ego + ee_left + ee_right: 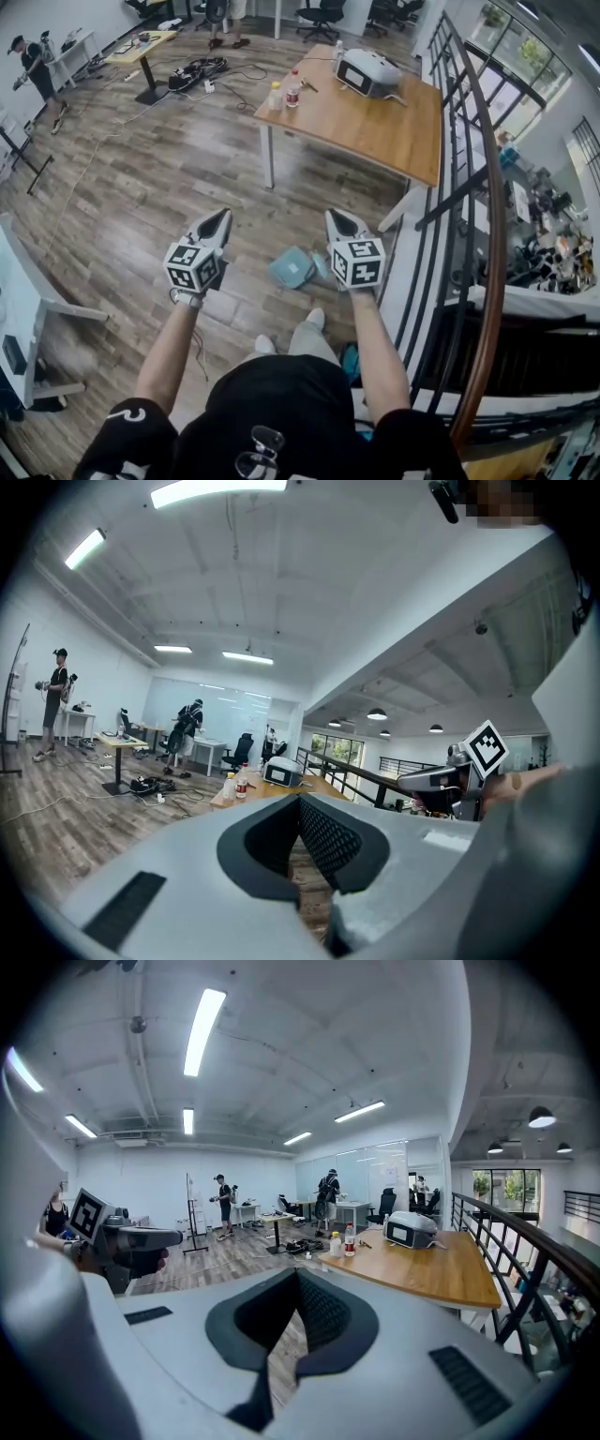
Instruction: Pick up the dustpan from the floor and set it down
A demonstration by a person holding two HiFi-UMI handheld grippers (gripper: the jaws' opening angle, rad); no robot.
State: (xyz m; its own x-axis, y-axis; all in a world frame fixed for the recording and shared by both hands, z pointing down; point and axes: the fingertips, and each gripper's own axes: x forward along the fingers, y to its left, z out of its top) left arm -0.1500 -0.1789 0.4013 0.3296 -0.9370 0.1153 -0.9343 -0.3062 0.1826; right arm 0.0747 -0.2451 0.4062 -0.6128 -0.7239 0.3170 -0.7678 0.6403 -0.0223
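A teal dustpan (293, 267) lies on the wooden floor just ahead of the person's feet; neither gripper view shows it. My left gripper (221, 218) hangs in the air to the dustpan's left, well apart from it. My right gripper (336, 221) hangs just right of the dustpan, and its marker cube hides the pan's right edge. In the left gripper view the left gripper (301, 802) has its jaws together with nothing between them. The right gripper (298, 1279) looks the same in its own view, shut and empty. Both point roughly level, out over the floor.
A wooden table (394, 141) stands ahead and to the right, bearing a white device (367, 73) and bottles (284, 94). A dark railing (469, 216) runs close along the right. White furniture (28, 300) sits at the left. Cables (202, 70) and a person (37, 70) are far off.
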